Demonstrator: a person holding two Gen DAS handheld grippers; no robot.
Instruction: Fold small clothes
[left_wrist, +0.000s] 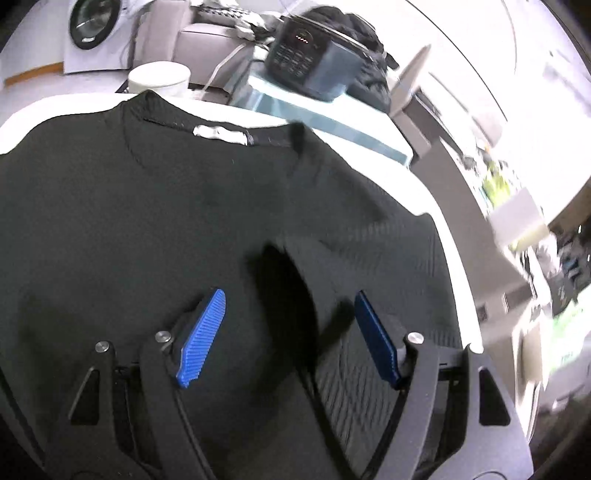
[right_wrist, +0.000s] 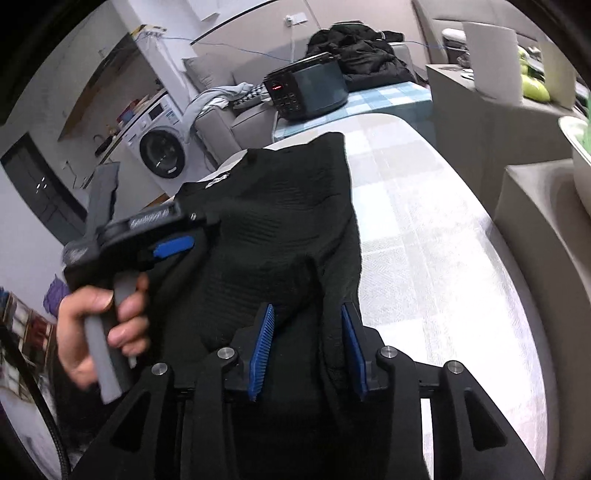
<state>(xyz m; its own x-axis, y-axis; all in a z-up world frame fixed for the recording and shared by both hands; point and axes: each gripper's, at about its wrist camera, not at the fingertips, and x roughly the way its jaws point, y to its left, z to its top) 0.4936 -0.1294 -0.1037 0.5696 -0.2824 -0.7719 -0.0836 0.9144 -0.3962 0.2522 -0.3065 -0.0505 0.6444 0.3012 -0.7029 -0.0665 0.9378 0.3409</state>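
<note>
A black knitted top (left_wrist: 147, 221) lies on the white table (left_wrist: 436, 192), collar with a white label (left_wrist: 221, 133) at the far side. Its right side is folded over toward the middle. My left gripper (left_wrist: 290, 308) is open just above the folded edge, blue pads (left_wrist: 202, 338) apart, nothing between them. In the right wrist view the top (right_wrist: 280, 229) lies on the pale checked tablecloth (right_wrist: 424, 240). My right gripper (right_wrist: 306, 325) is open, pads (right_wrist: 263, 350) either side of a raised fold of the cloth. The left gripper (right_wrist: 173, 245), held in a hand, shows at the left.
A dark appliance (right_wrist: 306, 90) stands on a checked surface beyond the table's far end, with a pile of black clothes (right_wrist: 362, 55) behind it. A white cup (left_wrist: 159, 79) sits past the collar. A washing machine (right_wrist: 160, 151) and grey sofa stand at the back.
</note>
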